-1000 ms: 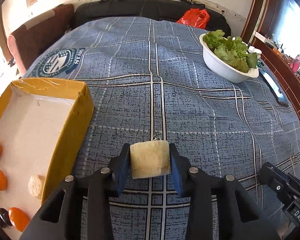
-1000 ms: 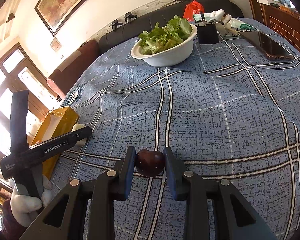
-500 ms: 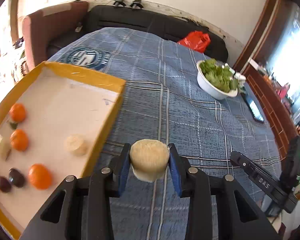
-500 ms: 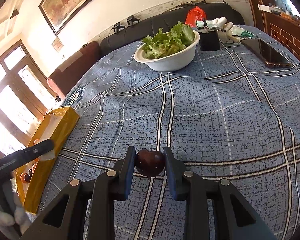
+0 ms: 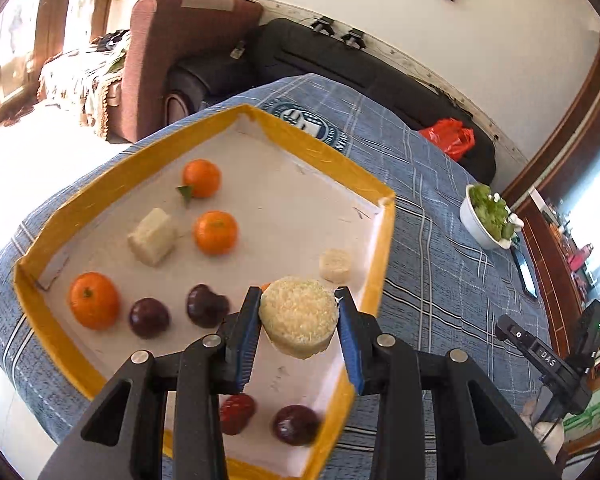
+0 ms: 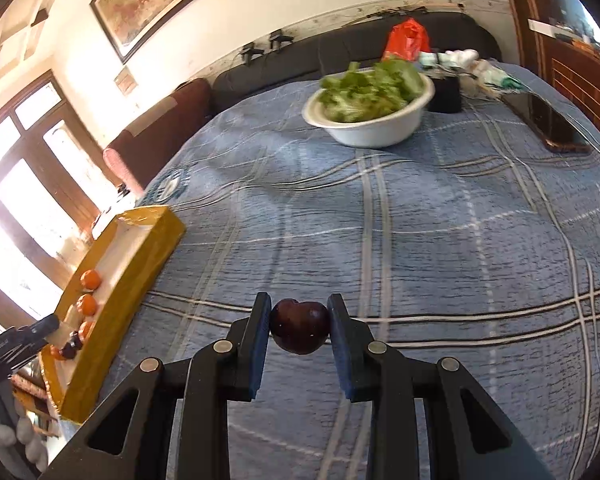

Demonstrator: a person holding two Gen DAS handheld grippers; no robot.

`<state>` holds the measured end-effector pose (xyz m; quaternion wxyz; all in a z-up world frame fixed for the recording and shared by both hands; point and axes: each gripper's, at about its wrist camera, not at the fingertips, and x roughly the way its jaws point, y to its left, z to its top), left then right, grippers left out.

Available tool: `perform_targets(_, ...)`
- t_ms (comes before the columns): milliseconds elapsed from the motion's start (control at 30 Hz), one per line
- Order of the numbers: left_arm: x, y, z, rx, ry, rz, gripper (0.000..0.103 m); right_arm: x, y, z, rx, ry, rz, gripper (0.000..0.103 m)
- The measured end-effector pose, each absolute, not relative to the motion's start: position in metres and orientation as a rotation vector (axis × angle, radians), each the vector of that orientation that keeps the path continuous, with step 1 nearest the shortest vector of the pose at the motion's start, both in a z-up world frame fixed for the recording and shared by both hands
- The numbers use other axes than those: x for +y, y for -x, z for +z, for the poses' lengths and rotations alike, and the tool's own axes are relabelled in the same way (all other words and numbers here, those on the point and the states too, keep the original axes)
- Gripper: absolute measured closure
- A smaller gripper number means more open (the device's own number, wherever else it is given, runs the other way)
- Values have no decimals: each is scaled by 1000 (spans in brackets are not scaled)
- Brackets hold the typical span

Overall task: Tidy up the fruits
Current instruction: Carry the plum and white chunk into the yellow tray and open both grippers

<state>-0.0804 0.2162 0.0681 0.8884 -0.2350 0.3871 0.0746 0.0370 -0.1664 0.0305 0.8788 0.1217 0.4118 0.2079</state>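
Note:
My left gripper (image 5: 298, 320) is shut on a pale round fruit slice (image 5: 299, 317) and holds it above the near right part of the yellow-rimmed tray (image 5: 384, 248). In the tray lie three oranges (image 5: 215, 232), several dark plums (image 5: 149, 317), a pale block (image 5: 153, 236) and a small pale slice (image 5: 335, 265). My right gripper (image 6: 299, 326) is shut on a dark plum (image 6: 299, 331) above the blue checked cloth (image 6: 420, 240). The tray also shows in the right wrist view (image 6: 140, 268), at the far left.
A white bowl of lettuce (image 6: 370, 104) stands at the back of the table, with a black box (image 6: 444, 94) and a phone (image 6: 546, 122) to its right. A red bag (image 5: 448, 142) lies on the black sofa behind. The right gripper also shows in the left wrist view (image 5: 548, 364).
My left gripper has swung left and risen with the slice, from over the cloth to over the tray. My right gripper still holds the plum and has shifted a little.

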Motion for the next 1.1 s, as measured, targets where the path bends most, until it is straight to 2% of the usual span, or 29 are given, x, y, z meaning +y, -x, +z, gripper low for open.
perform_targets(300,232,89,55,815,463,189,67,-59,-30,63,882,-140,650,71)
perform_targets(667,236,85,41,834,437,167,67,67,-33,55,948,38,801,71)
perform_targets(733,241,86,42,828,453,159,65,84,-38,51,969,50,820,70)
perform_targets(900,257,92,43,808,496,160,51,117,-52,41,1013,94,845,70)
perform_targets(1033,267,96,46,784,526,159,49,130,-56,32,1030,122,852,69)
perform_targets(1100,269,98,48,772,529,163,42,134,-58,29,1038,119,851,69)
